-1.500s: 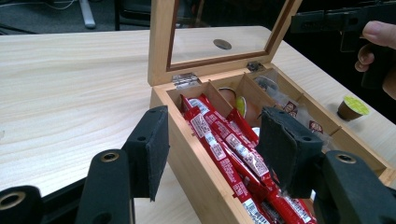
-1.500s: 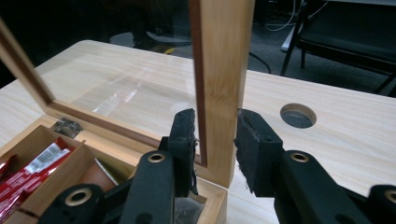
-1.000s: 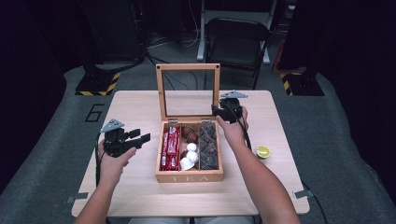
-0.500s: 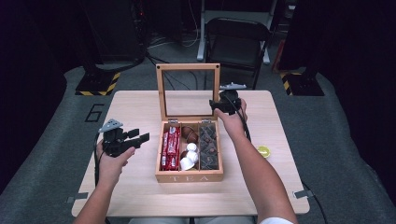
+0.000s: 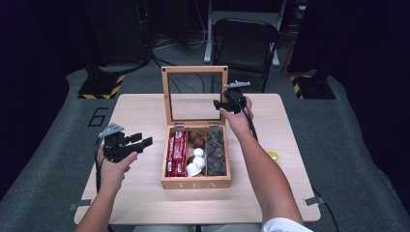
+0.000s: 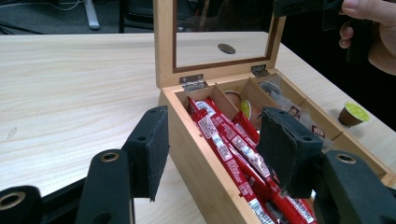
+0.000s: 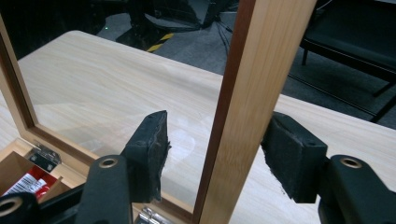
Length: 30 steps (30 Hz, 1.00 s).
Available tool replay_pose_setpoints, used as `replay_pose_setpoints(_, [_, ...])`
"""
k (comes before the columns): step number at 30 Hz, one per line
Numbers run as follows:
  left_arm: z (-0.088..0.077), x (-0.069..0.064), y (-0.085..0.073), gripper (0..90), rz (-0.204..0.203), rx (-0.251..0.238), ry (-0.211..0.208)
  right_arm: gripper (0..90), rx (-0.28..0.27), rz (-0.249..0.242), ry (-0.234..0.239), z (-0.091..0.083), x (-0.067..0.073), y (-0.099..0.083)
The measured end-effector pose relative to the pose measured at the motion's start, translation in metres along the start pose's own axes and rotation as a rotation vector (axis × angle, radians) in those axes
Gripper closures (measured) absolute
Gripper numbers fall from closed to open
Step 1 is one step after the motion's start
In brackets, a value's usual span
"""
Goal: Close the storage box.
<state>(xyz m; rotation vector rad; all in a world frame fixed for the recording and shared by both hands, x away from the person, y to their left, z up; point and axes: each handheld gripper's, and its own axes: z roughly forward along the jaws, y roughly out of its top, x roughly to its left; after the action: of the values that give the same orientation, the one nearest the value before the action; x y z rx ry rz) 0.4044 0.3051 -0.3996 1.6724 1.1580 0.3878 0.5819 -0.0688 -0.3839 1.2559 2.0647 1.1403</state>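
Two grippers are in play, and only your right gripper (image 5: 223,103) matters for the coming move. It sits at the right-hand upright of the tea box's glass-paned lid (image 5: 194,94), which stands open and upright at the back of the wooden tea box (image 5: 195,183) in the middle of the table (image 5: 290,188). In the right gripper view the lid's frame post (image 7: 243,107) runs between the jaws, its long axis near vertical and slightly tilted across the picture. The jaws have just been opening; both pads now stand apart from the wood with a visible gap on each side, so nothing is held. The post lies straight ahead of that gripper, so any re-grip or push on the lid would, I judge, come from this hand.

Your left gripper (image 5: 138,143) hovers over the table just left of the box, jaws about half open and empty, pointing toward the compartment of red sachets (image 6: 233,154). A yellow-topped capsule (image 5: 273,156) sits on the table to the right of the box, near your right forearm.
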Motion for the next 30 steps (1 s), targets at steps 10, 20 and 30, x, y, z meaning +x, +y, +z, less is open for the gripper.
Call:
replay_pose_setpoints(10, [0.000, 0.000, 0.000, 43.1, -0.002, 0.001, -0.004, 50.4, 0.024, -0.001, -0.005, -0.001, -0.002, 0.005])
replay_pose_setpoints(20, [0.005, -0.003, 0.000, 43.1, 0.008, 0.016, -0.011, 64.0, 0.014, 0.031, -0.033, -0.012, -0.004, 0.004])
replay_pose_setpoints(30, [0.006, -0.005, 0.000, 43.1, 0.010, 0.014, -0.010, 65.0, -0.023, 0.033, -0.027, -0.022, 0.001, -0.003])
